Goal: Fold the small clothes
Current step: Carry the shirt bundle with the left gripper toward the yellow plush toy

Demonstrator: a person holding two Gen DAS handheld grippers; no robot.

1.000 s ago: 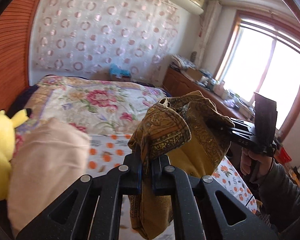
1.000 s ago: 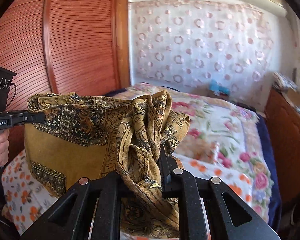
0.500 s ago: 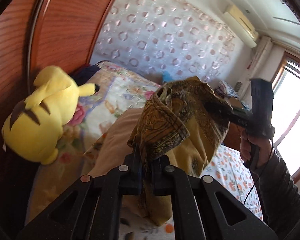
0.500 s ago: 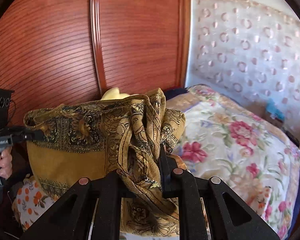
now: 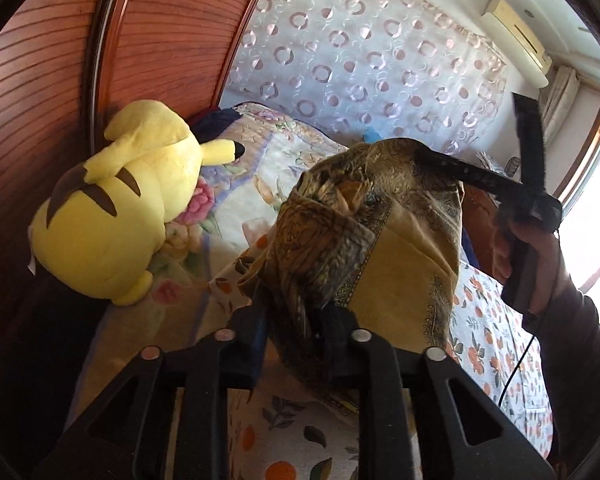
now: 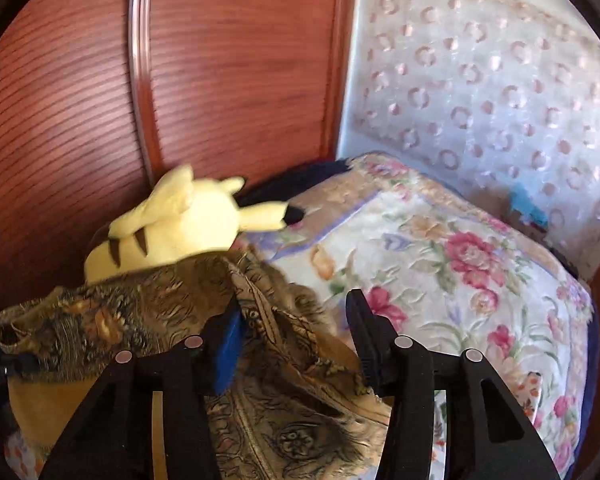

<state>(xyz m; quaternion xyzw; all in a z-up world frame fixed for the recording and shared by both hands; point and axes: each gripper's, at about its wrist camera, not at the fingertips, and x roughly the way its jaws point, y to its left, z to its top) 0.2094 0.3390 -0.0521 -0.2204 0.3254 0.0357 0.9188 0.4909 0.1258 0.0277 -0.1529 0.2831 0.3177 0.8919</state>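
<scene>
Both your grippers were letting go — the left gripper (image 5: 296,336) and right gripper (image 6: 294,334) had jaws opening, with the mustard patterned cloth (image 5: 384,248) loose between them, bunched above the floral bedspread (image 6: 440,252) beside a yellow plush toy (image 5: 112,208). No writing was legible.

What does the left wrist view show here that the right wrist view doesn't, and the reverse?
Only the left wrist view: the right gripper from outside, the hand holding it, the air conditioner, a window and the orange-print sheet.

Only the right wrist view: the right gripper's jaws opening, blue pad exposed, fabric loose between them.

Both: the brown patterned cloth, yellow plush toy, floral quilt, wooden wardrobe and circle-pattern curtain.
</scene>
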